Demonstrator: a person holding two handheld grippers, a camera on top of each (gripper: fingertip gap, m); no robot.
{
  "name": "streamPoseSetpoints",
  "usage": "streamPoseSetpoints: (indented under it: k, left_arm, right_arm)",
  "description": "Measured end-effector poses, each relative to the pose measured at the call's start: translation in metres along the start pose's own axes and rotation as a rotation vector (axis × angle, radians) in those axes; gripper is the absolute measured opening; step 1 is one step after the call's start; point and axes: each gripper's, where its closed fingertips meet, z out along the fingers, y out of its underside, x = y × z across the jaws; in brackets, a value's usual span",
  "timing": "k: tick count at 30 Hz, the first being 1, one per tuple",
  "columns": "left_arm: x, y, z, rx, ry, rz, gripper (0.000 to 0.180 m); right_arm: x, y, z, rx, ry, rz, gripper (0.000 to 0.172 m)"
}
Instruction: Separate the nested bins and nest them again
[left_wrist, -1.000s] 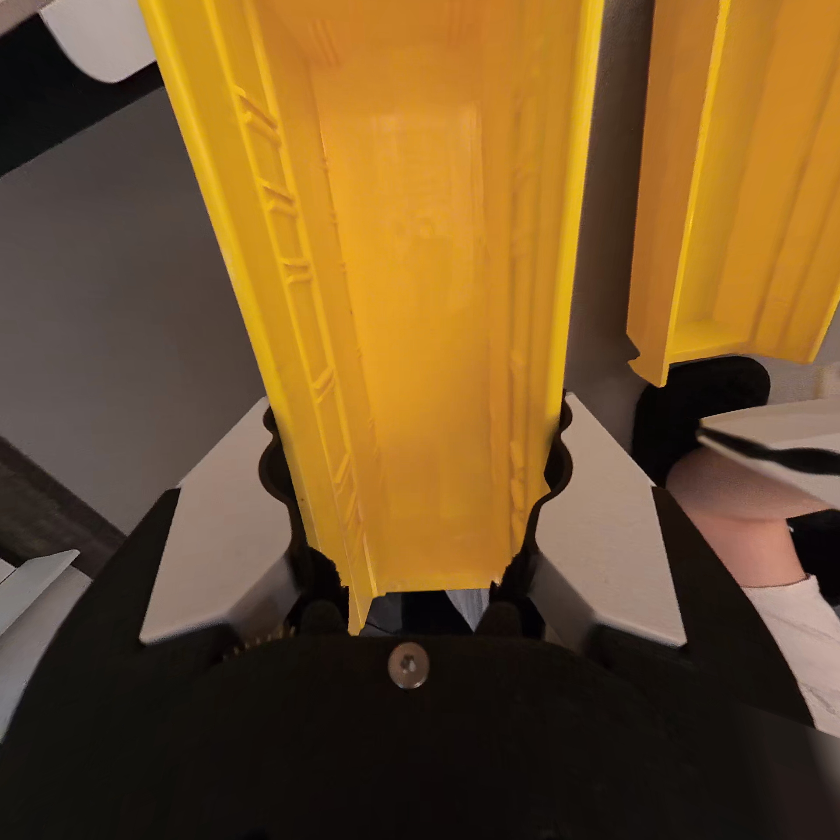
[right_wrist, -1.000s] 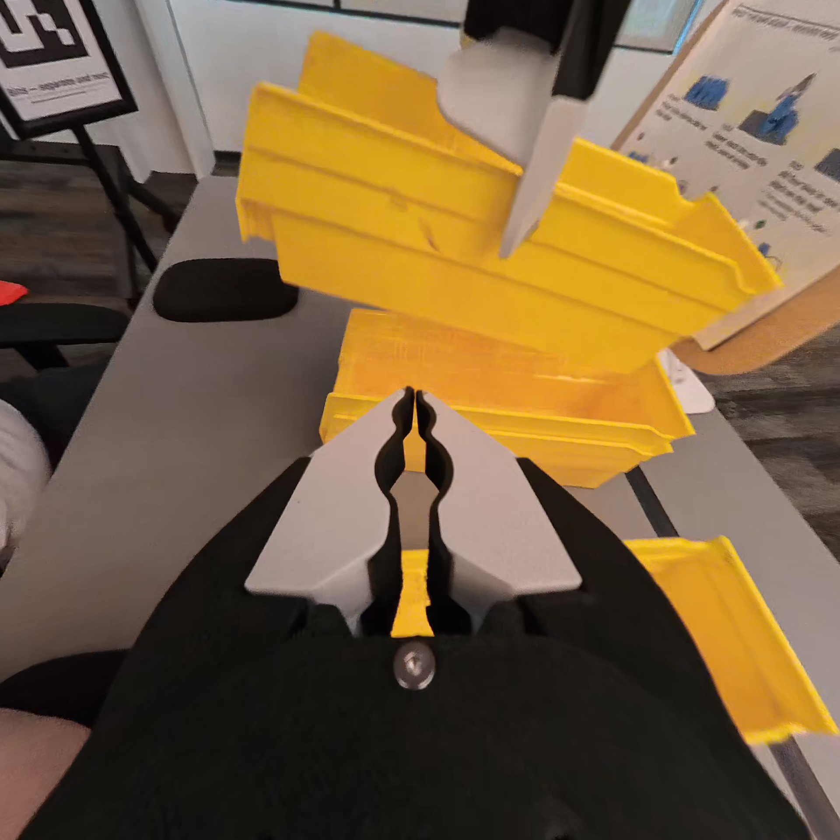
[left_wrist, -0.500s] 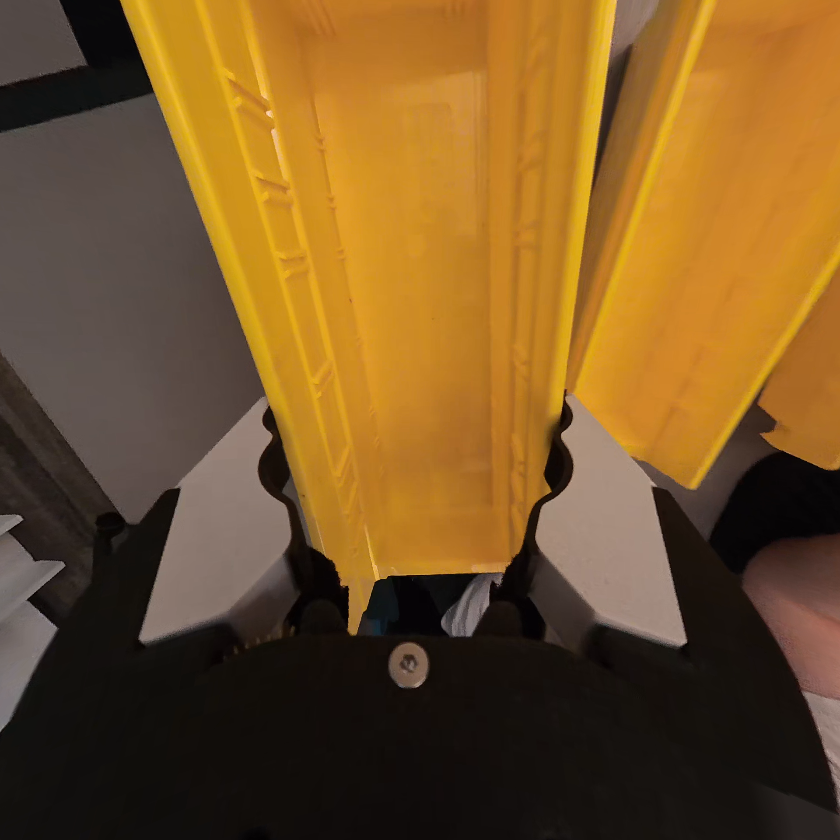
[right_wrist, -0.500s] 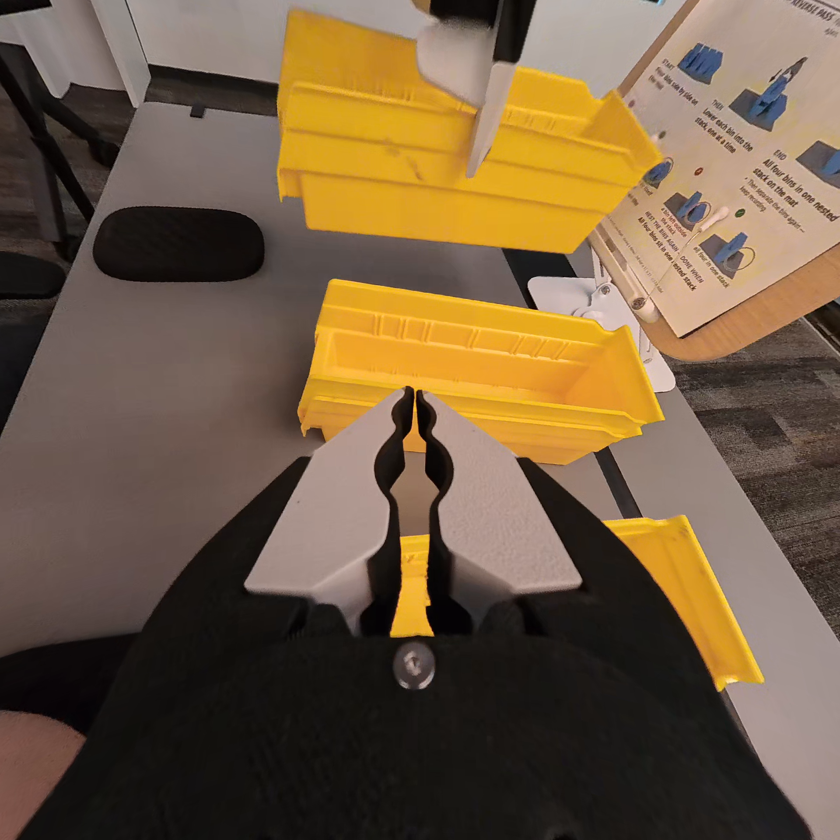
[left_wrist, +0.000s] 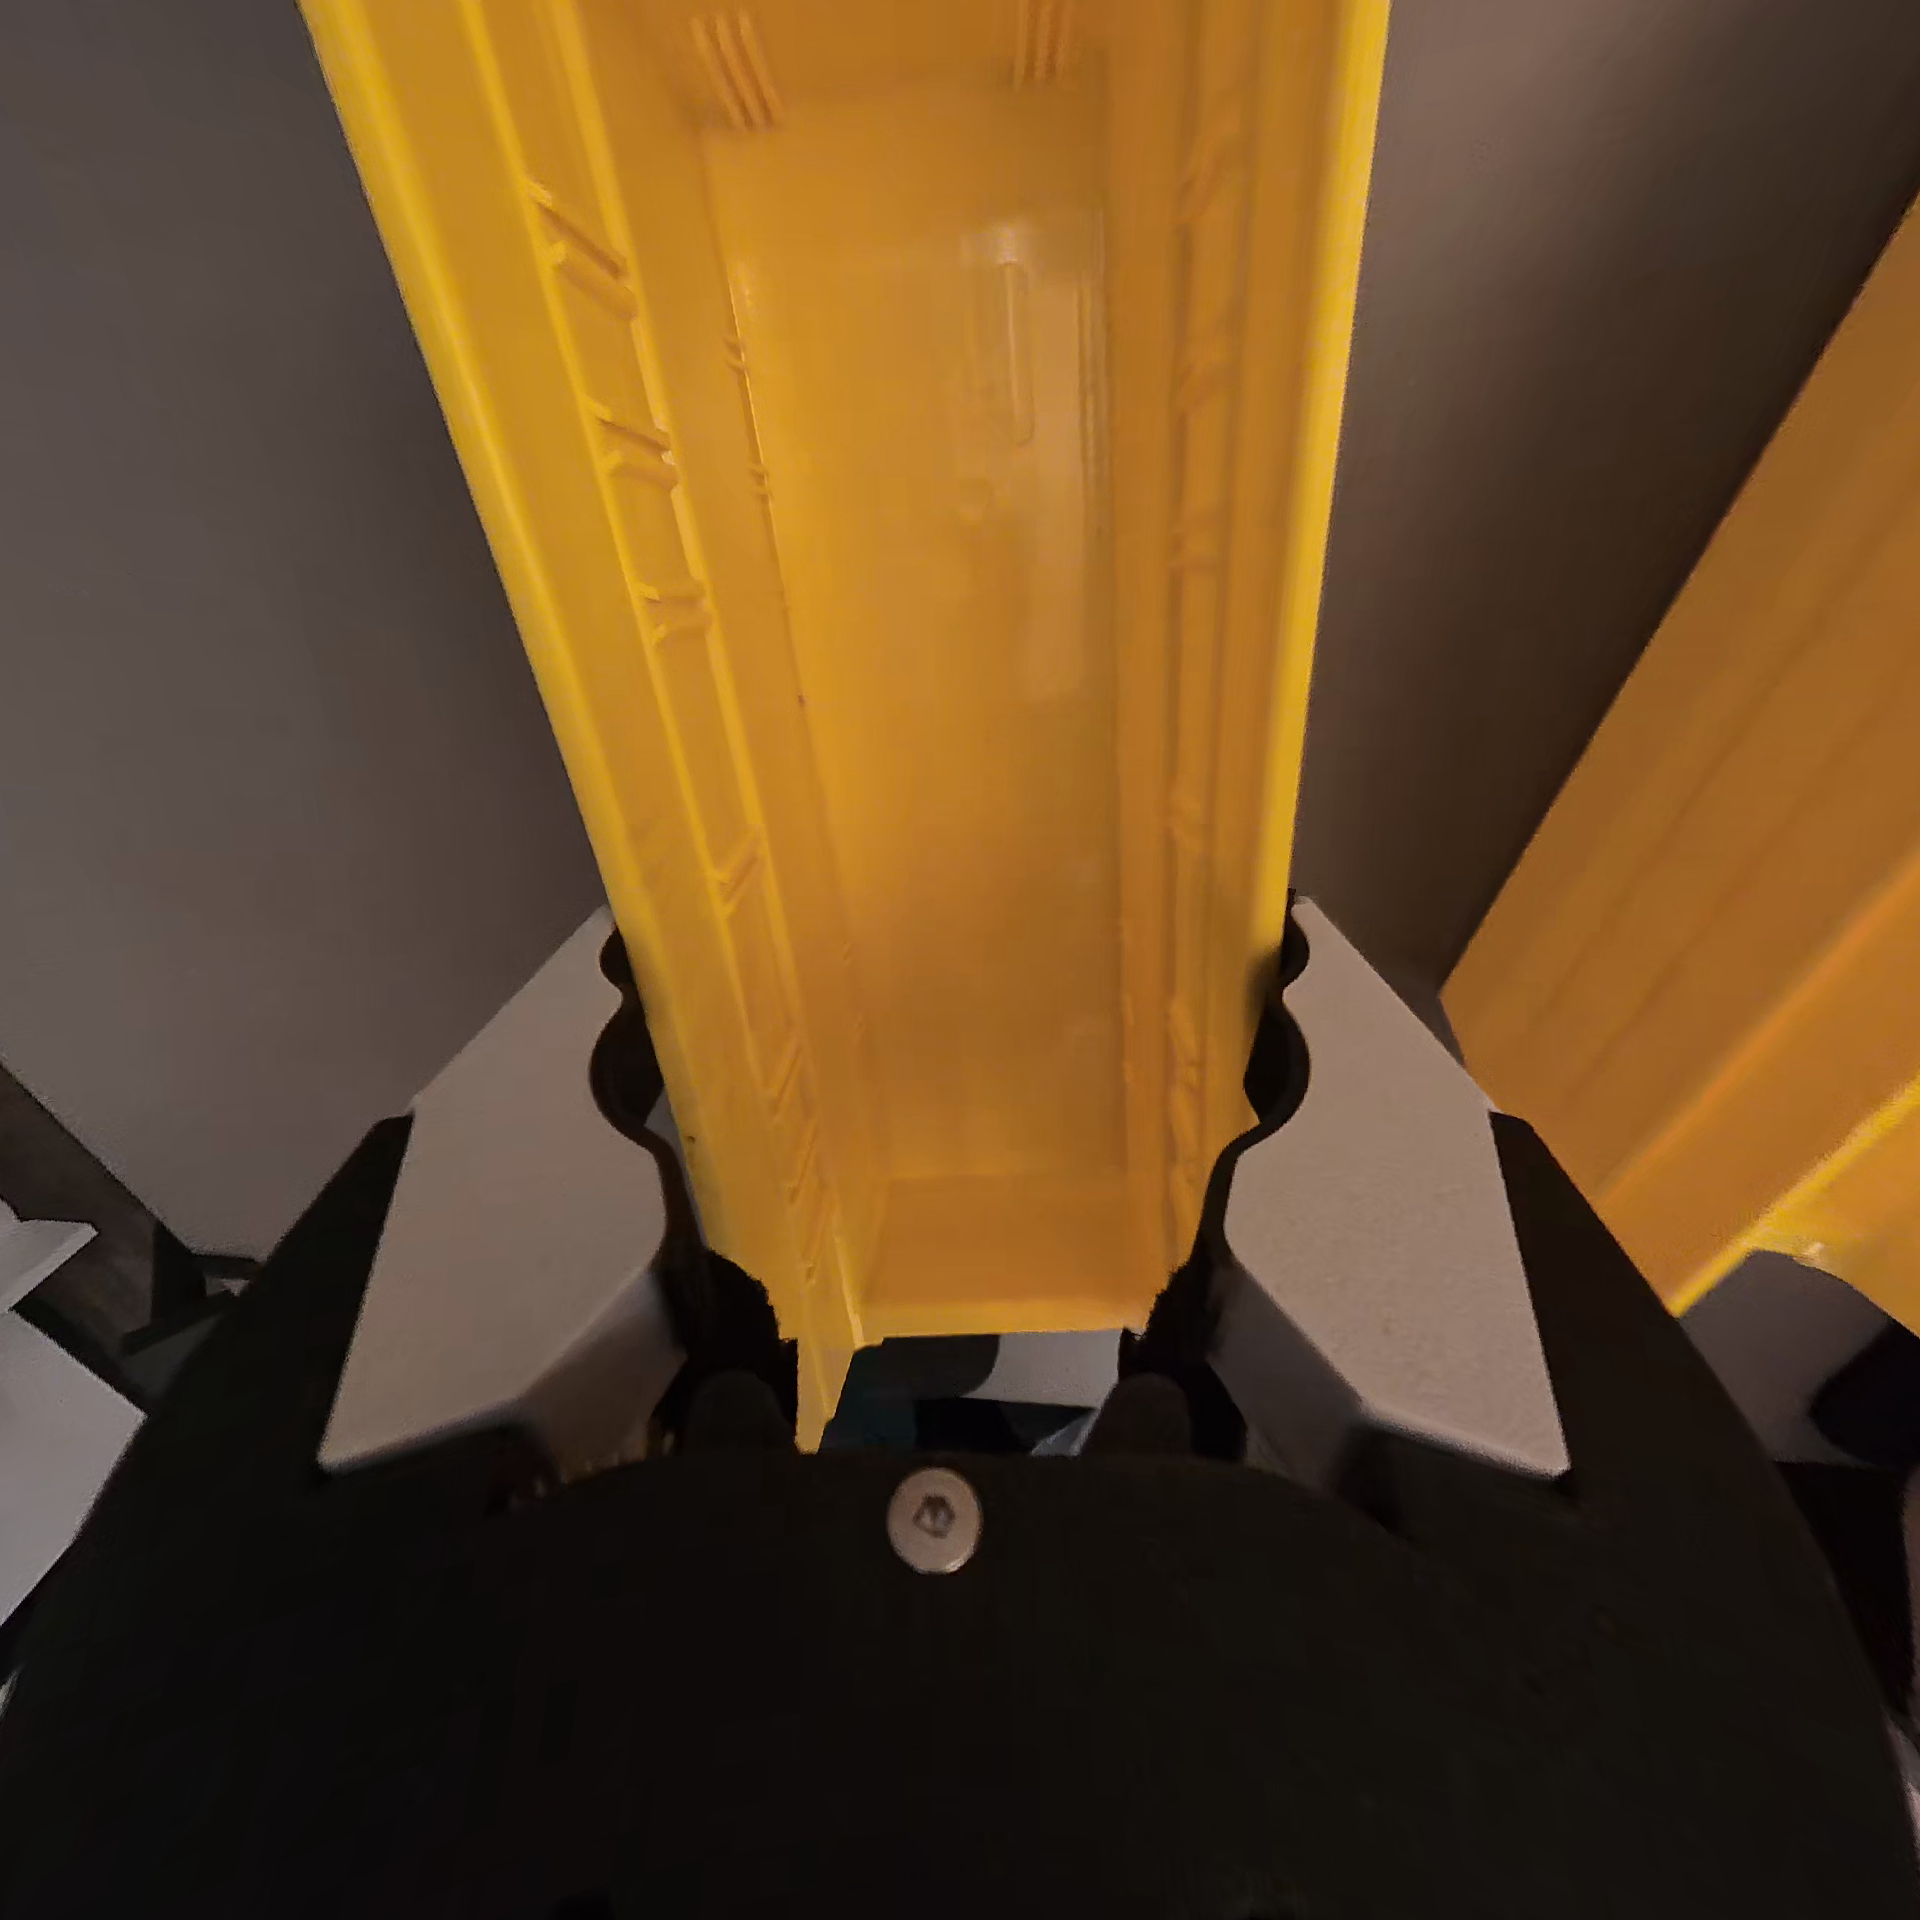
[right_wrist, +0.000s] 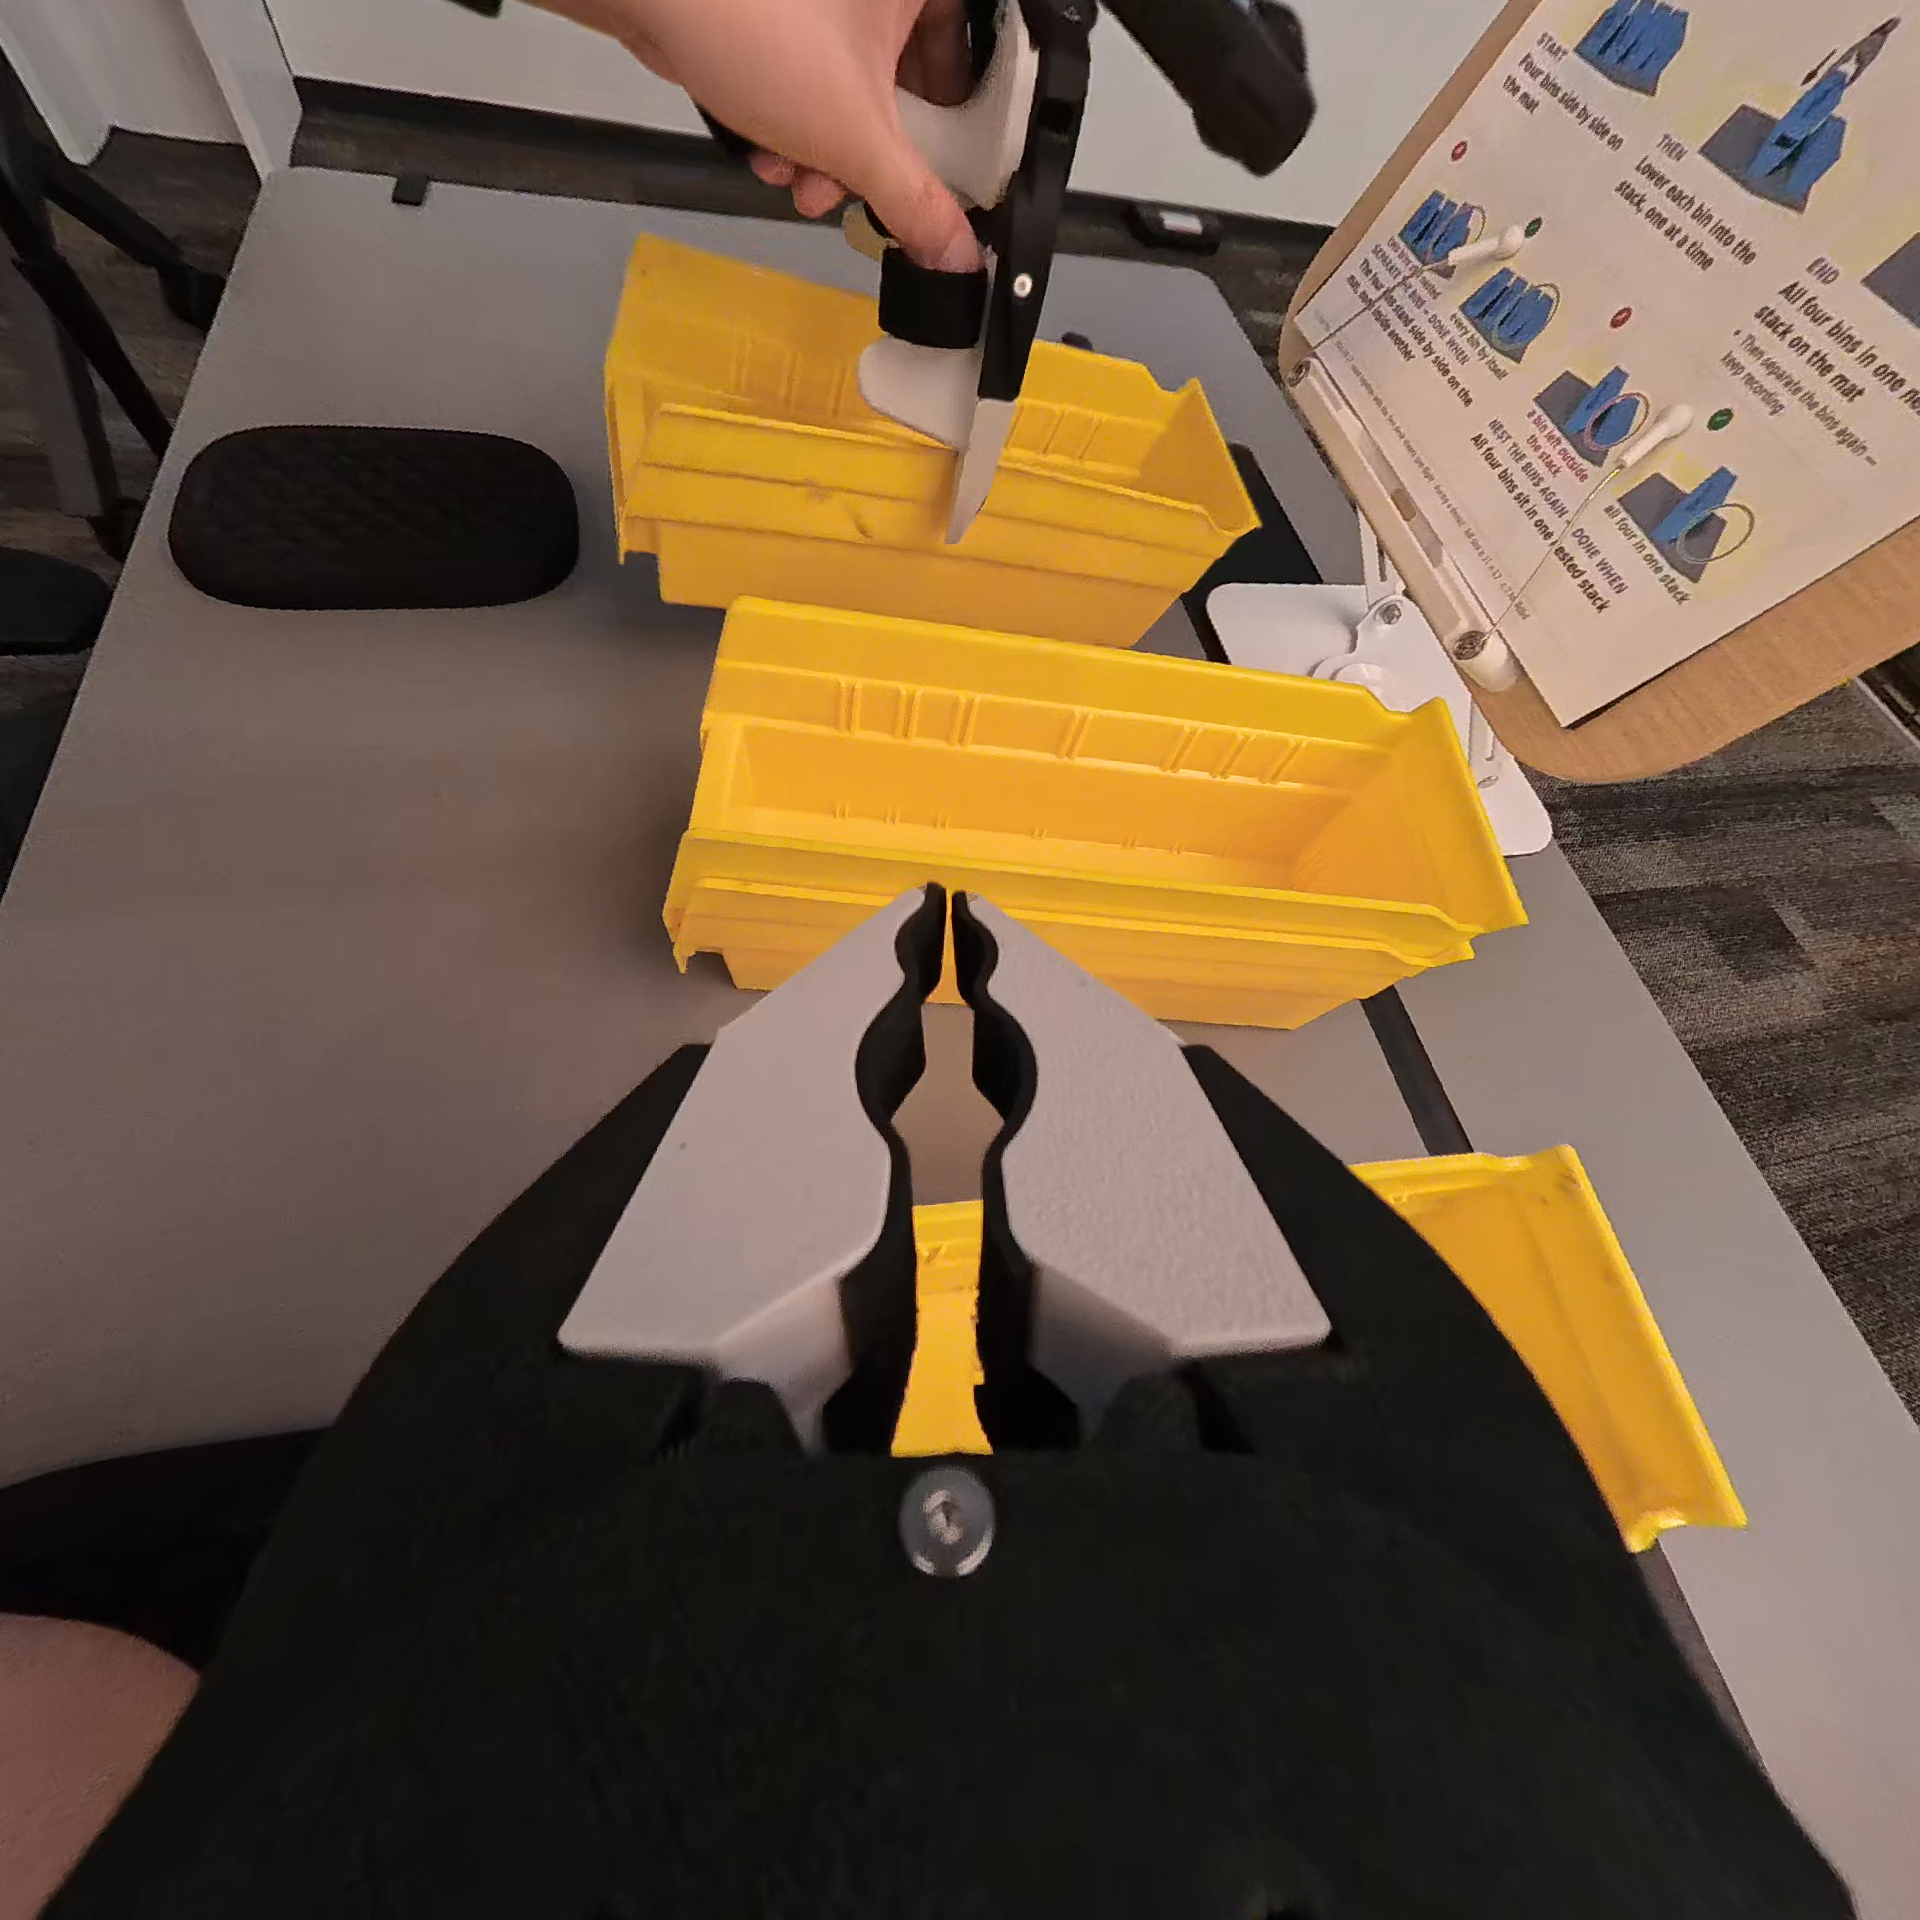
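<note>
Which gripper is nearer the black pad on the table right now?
Left. The left gripper clamps the far yellow bin just right of the black pad; the right gripper, shut, sits nearer the camera, before the middle bin stack.

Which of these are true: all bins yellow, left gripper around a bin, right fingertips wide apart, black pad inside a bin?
1. All the bins are yellow. True.
2. The left gripper has a bin between its fingers. True.
3. The right gripper has its fingertips wide apart. False: they are together.
4. The black pad lies inside a bin. False: it lies on the table, left of the bins.
</note>
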Motion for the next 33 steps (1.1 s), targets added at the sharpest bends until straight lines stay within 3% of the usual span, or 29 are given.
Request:
streamPoseSetpoints:
  k: [8,14,17,21,24,27,30,33]
  left_arm:
    - [0.003,0.006,0.034,-0.016,0.043,0.019,0.121]
    - [0.006,0.001,0.033,0.027,0.06,0.073,0.124]
    - [0.007,0.003,0.027,0.016,0.043,0.107,0.126]
    - [0.007,-0.017,-0.015,0.158,0.004,0.126,0.112]
    - [0.037,-0.024,-0.051,0.246,0.111,0.112,0.113]
    - [0.092,-0.019,-0.074,0.278,0.235,0.176,0.112]
    - [0.145,-0.01,-0.076,0.222,0.336,0.206,0.113]
    - [0.164,-0.014,-0.064,0.167,0.257,0.204,0.123]
  right_arm:
    - [0.001,0.008,0.005,-0.041,-0.002,0.011,0.001]
    - [0.002,0.01,0.008,-0.057,-0.002,0.012,0.001]
    - [0.003,0.012,0.008,-0.06,0.005,0.015,0.002]
    - [0.005,0.013,0.007,-0.063,0.009,0.024,0.002]
    - [0.007,0.015,0.008,-0.073,0.014,0.027,0.003]
    - [0.008,0.018,0.009,-0.081,0.016,0.034,0.003]
    - [0.006,0.021,0.009,-0.096,0.003,0.052,0.003]
    - [0.003,0.026,0.01,-0.125,0.0,0.047,0.003]
